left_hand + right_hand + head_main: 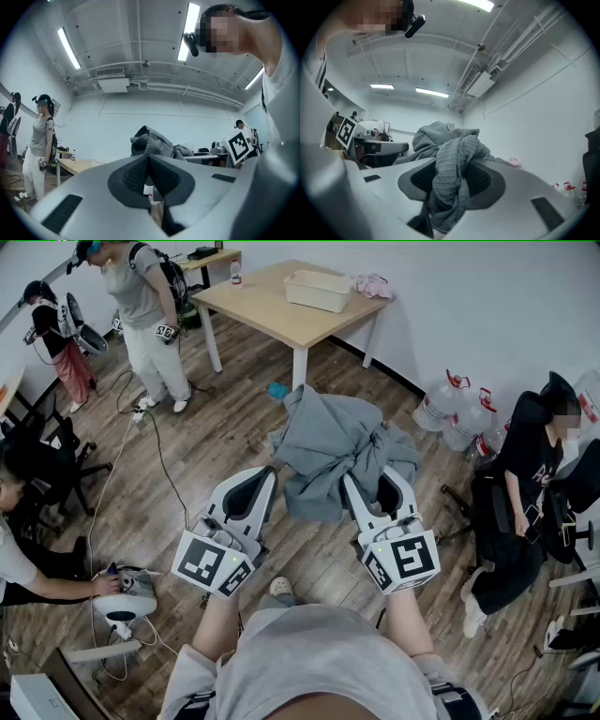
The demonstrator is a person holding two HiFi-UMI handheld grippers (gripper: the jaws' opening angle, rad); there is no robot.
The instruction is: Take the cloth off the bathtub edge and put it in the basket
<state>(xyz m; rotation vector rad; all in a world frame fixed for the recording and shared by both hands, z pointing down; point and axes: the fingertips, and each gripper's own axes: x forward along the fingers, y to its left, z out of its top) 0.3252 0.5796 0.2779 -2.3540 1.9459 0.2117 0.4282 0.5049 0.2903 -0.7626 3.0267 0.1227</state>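
Head view: cloth [328, 442] held up, basket [319, 289] well away.
My right gripper [373, 474] clamps the bunched grey cloth. Left gripper [265, 474] jaws are closed at its edge; can't tell if anything's pinched. Basket sits on the table [267, 310] across the room, with a standing person [141, 306] and floor cable [169, 465] nearby.

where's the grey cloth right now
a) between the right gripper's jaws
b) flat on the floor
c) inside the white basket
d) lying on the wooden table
a: the right gripper view shows the grey cloth bunched between the pads of the right gripper, held up well short of the white basket on the table.
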